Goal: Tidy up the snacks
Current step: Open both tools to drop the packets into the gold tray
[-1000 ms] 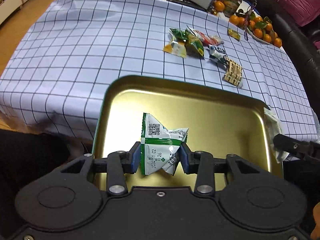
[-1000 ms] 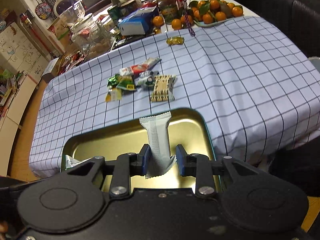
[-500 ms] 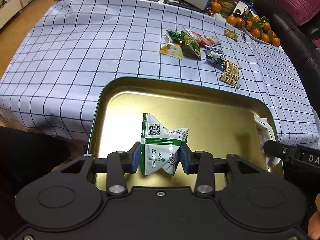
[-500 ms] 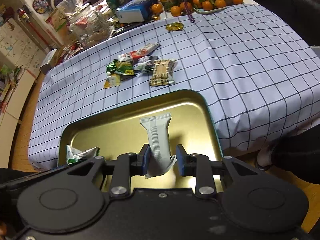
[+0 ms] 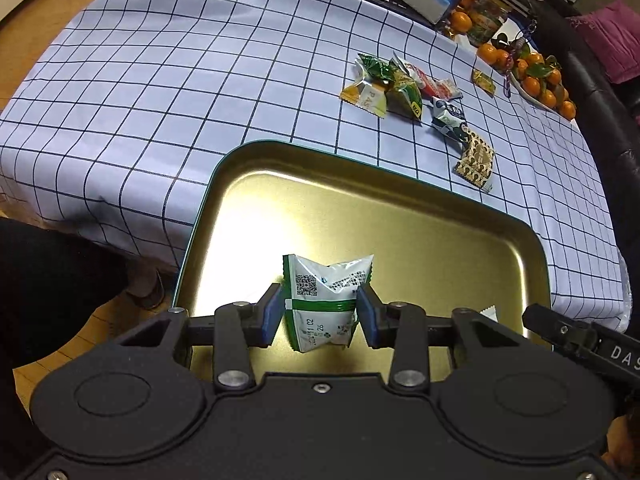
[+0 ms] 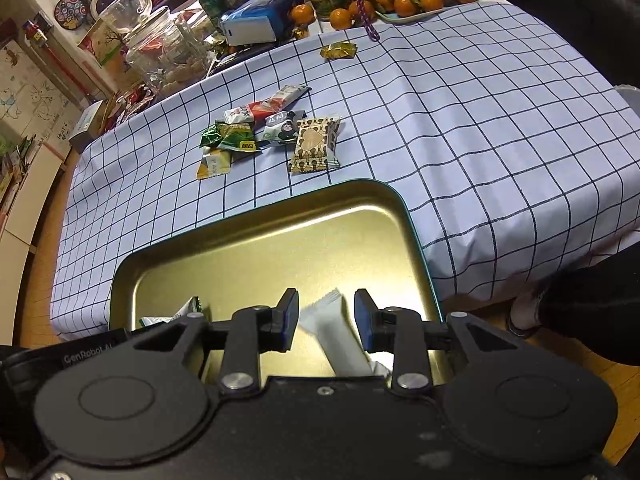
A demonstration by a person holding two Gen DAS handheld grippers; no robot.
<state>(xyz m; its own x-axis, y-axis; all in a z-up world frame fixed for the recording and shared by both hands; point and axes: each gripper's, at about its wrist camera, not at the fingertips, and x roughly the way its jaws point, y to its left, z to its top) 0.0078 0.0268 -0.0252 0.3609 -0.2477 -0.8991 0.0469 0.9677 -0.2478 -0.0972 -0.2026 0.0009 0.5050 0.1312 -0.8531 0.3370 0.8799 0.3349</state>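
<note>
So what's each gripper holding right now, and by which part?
Left gripper pinches the green packet across its lower half. Right gripper has just opened; the white bar lies loose between its jaws.

The left claw (image 5: 319,316) grips a green-white snack packet (image 5: 325,305) above the gold tray (image 5: 400,216). Other snacks (image 5: 420,96) lie on the checked counter (image 5: 200,80).

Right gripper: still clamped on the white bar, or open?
Open. The right gripper has just been opening; the white bar leans loose between its pads, over the tray.

Both wrist cameras look steeply down along their fingers, close above the tray (image 5: 400,208) (image 6: 256,248), sharing it and the desk (image 5: 200,80) (image 6: 460,120) beyond.
</note>
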